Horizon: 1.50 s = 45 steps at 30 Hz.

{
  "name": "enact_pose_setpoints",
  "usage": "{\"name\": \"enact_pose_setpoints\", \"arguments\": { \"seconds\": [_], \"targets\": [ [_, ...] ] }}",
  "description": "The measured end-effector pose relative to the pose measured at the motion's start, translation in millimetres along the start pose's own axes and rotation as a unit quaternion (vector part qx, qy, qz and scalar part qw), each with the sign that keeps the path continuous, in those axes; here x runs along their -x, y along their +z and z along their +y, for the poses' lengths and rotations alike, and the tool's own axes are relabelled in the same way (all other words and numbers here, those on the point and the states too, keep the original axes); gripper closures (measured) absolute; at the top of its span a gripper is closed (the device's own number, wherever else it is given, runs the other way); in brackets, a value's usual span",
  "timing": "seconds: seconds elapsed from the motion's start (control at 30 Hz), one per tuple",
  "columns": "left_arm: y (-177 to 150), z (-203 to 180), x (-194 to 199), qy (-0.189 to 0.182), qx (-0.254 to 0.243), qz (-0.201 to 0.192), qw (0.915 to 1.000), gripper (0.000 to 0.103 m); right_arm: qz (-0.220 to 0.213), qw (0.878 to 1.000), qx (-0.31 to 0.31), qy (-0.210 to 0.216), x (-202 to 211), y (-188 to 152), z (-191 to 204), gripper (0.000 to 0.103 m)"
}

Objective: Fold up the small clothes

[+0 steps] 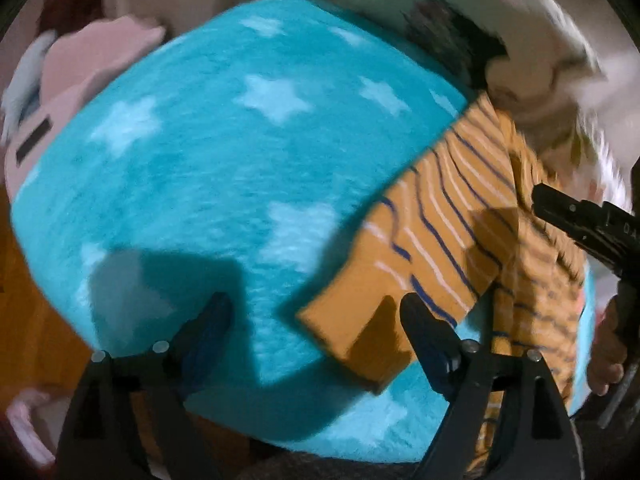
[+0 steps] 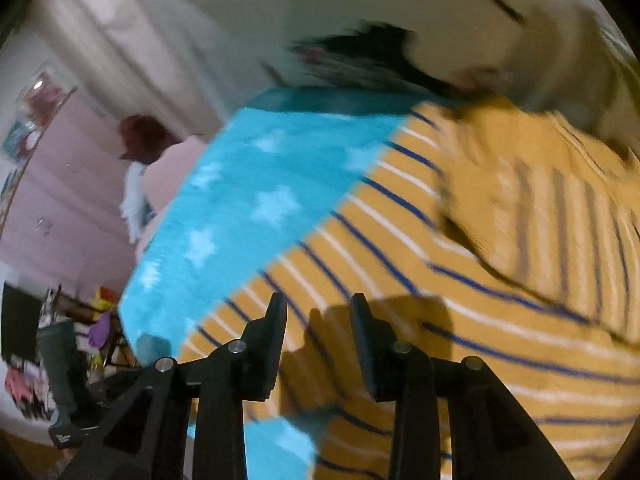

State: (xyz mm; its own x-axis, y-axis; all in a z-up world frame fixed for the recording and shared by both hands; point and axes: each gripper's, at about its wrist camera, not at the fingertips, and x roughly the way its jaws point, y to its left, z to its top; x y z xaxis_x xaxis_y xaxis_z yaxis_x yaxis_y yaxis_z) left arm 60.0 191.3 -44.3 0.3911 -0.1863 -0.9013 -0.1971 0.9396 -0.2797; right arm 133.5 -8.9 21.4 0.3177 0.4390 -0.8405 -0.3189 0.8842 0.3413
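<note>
The left gripper (image 1: 316, 312) hovers with its jaws spread wide and nothing between them, just above the turquoise star-patterned blanket (image 1: 224, 168). Its right fingertip sits beside the cuff of a mustard striped shirt (image 1: 432, 248), whose sleeve lies flat across the blanket. The right gripper (image 2: 318, 316) is partly parted and empty, poised over the shirt's body (image 2: 460, 320), which lies spread on the blanket (image 2: 248, 184) with one part folded over. Beyond, a pink garment (image 1: 80, 76) rests at the blanket's far edge, blurred.
</note>
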Motion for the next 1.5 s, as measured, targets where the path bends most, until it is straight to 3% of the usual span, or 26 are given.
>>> {"name": "enact_pose_setpoints", "arguments": {
  "seconds": [0.03, 0.07, 0.1, 0.17, 0.23, 0.33, 0.47, 0.6, 0.77, 0.93, 1.03, 1.13, 1.27, 1.37, 1.47, 1.5],
  "targets": [
    [1.8, -6.6, -1.5, 0.008, -0.012, -0.001, 0.9999, 0.025, -0.004, 1.0, -0.016, -0.008, 4.0, -6.3, -11.4, 0.067],
    [4.4, -11.7, -3.2, 0.008, -0.021, 0.004, 0.9997, 0.056, -0.007, 0.999, -0.032, -0.015, 8.2, -12.0, -21.1, 0.067],
    [9.7, -15.6, -4.6, 0.011, -0.027, 0.01, 0.9995, 0.095, -0.009, 0.999, -0.045, -0.02, 11.9, -15.0, -28.0, 0.067],
    [23.1, -12.0, -8.2, -0.013, -0.013, 0.031, 0.9993, 0.099, -0.016, 0.996, -0.078, -0.033, 22.3, -23.1, -51.0, 0.067],
    [43.9, 1.7, -3.0, -0.002, 0.003, 0.017, 0.9999, 0.099, -0.033, 0.993, -0.101, -0.044, 37.1, -26.6, -67.0, 0.067],
    [87.7, 32.7, 15.2, 0.047, 0.035, -0.026, 0.9979, 0.099, -0.06, 0.988, -0.129, -0.061, 58.5, -26.8, -82.9, 0.068],
    [139.7, 57.2, 46.4, 0.105, 0.066, -0.087, 0.9885, 0.099, -0.088, 0.98, -0.161, -0.072, 81.3, -33.4, -106.5, 0.068],
    [160.6, 35.1, 66.0, 0.077, 0.061, -0.103, 0.9898, 0.099, -0.096, 0.975, -0.184, -0.078, 92.2, -43.4, -127.9, 0.068],
    [150.2, -44.5, 66.5, 0.003, -0.01, -0.084, 0.9964, 0.099, -0.121, 0.967, -0.209, -0.084, 116.6, -53.5, -162.8, 0.068],
    [128.1, -174.7, 40.1, -0.091, -0.09, -0.036, 0.9911, 0.099, -0.152, 0.956, -0.228, -0.107, 155.6, -70.3, -201.3, 0.068],
    [111.9, -267.4, 19.2, -0.14, -0.145, -0.012, 0.9795, 0.099, -0.163, 0.946, -0.253, -0.118, 180.5, -90.0, -230.5, 0.068],
    [94.4, -367.2, -3.9, -0.181, -0.204, -0.001, 0.962, 0.099, -0.168, 0.936, -0.279, -0.137, 204.1, -116.4, -263.3, 0.068],
    [67.3, -472.9, -60.1, -0.222, -0.244, 0.049, 0.9428, 0.099, -0.168, 0.919, -0.317, -0.164, 232.2, -150.2, -306.0, 0.068],
    [46.1, -501.1, -99.8, -0.214, -0.231, 0.112, 0.9425, 0.094, -0.167, 0.914, -0.328, -0.172, 248.4, -166.6, -327.5, 0.068],
    [29.2, -487.3, -97.9, -0.233, -0.222, 0.127, 0.9383, 0.068, -0.178, 0.916, -0.318, -0.167, 258.0, -166.0, -335.5, 0.068],
    [25.7, -477.6, -91.5, -0.227, -0.223, 0.122, 0.9403, 0.061, -0.178, 0.919, -0.313, -0.163, 257.7, -163.2, -335.9, 0.068]
  ]
}}
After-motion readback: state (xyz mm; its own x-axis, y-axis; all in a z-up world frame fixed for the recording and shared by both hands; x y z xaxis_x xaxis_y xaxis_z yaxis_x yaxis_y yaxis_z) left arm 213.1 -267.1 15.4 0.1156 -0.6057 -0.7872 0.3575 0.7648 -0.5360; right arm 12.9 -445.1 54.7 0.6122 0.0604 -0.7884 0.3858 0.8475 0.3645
